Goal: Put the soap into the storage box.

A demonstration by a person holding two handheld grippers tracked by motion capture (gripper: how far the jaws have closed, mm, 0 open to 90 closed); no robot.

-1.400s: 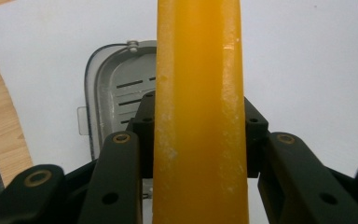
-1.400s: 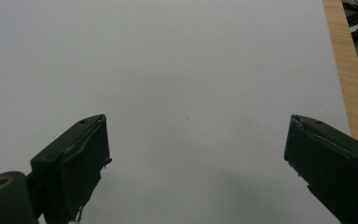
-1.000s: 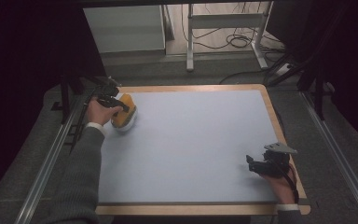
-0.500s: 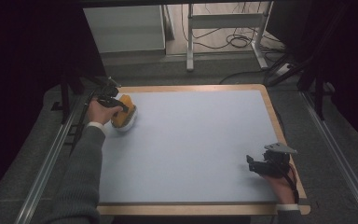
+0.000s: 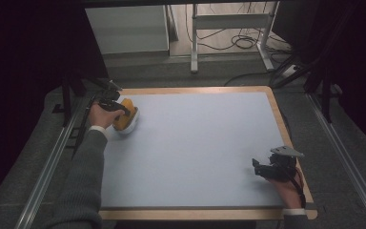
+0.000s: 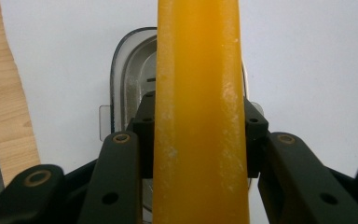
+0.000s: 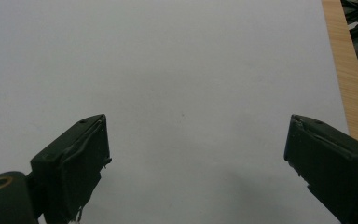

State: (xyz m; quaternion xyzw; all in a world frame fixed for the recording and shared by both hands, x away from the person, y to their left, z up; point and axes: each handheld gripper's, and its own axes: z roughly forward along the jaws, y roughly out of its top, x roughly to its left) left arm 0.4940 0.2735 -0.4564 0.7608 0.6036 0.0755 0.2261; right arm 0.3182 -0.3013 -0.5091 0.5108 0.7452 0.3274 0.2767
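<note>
Your left tool (image 5: 124, 109) sits at the table's (image 5: 195, 143) far-left corner, clamped on a flat orange piece (image 6: 198, 112); in the left gripper view both jaws press its faces and it runs straight up between them, edge-on to the camera. Under it a clear, shallow container (image 6: 128, 74) rests on the pale blue surface, close to the wooden border (image 6: 4, 93). From the high view the orange piece (image 5: 125, 112) looks to be touching or in that white-looking container (image 5: 128, 126), can't tell which at this angle. Your right tool (image 5: 262, 168) is near the table's near-right corner, well apart from the left one, jaws wide apart with bare surface between them, holding nothing.
</note>
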